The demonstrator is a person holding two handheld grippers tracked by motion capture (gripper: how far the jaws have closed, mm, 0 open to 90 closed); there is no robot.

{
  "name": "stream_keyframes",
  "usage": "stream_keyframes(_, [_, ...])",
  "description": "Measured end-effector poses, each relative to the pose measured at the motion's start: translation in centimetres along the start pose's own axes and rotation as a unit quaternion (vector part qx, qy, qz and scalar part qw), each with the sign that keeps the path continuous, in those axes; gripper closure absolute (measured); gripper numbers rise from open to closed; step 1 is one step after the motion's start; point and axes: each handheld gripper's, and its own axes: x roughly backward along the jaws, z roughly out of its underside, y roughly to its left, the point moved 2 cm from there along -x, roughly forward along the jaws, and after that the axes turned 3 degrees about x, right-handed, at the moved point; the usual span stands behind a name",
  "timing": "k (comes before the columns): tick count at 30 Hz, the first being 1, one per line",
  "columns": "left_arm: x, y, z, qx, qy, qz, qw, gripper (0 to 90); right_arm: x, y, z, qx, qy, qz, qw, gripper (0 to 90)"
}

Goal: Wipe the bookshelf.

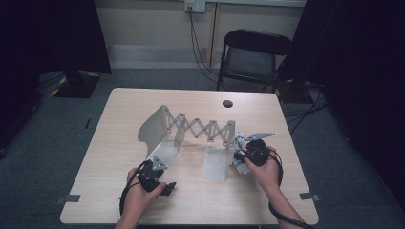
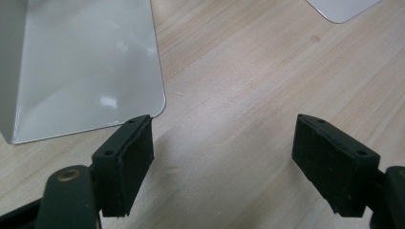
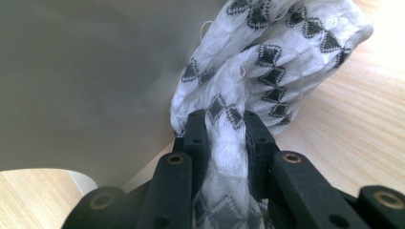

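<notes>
A white cloth with black diamond marks point(image 3: 277, 57) is bunched between the jaws of my right gripper point(image 3: 224, 129), which is shut on it. The cloth hangs against the upright grey wall point(image 3: 81, 81) of a metal rack. In the high view that rack point(image 1: 200, 131) has two bent plates joined by a scissor lattice, and my right gripper point(image 1: 240, 160) holds the cloth point(image 1: 239, 143) at its right end. My left gripper point(image 2: 222, 157) stands open just above bare wood, one fingertip point(image 2: 129, 157) near the corner of the rack's left base plate point(image 2: 86, 67). In the high view the left gripper point(image 1: 165, 183) sits near the front edge.
The wooden table point(image 1: 119, 124) has a dark round hole point(image 1: 228, 103) near its far edge. A black folding chair point(image 1: 253, 55) stands behind it. A corner of the rack's other base plate point(image 2: 341, 7) lies farther off. Bare wood stretches between the two base plates.
</notes>
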Motion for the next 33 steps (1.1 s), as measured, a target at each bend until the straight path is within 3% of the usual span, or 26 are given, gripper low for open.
stream_keyframes(11, [0.0,-0.1,-0.1,-0.004,0.000,0.001,1.0000,22.0,-1.3,0.1,1.4,0.006,0.018,0.004,0.9998,74.8])
stream_keyframes(16, [0.0,-0.2,-0.4,-0.003,-0.003,0.002,1.0000,22.0,-1.1,0.1,1.9,-0.010,0.013,-0.001,0.9999,74.8])
stream_keyframes(18, [0.1,-0.3,-0.6,-0.006,-0.003,0.002,1.0000,22.0,-0.7,0.4,2.1,-0.011,0.013,-0.001,0.9999,74.8])
stream_keyframes(24, [0.1,-0.6,-1.2,-0.013,-0.009,0.008,0.9998,22.0,1.4,1.8,3.3,0.021,0.008,-0.012,0.9997,74.8])
stream_keyframes(28, [-0.1,-1.0,-1.6,-0.016,-0.013,0.016,0.9997,22.0,3.2,2.5,4.8,0.024,-0.001,-0.036,0.9991,74.4])
stream_keyframes(33, [-0.5,-1.4,-1.9,-0.016,-0.013,0.022,0.9995,22.0,4.6,3.4,6.9,0.045,0.006,-0.047,0.9978,74.5])
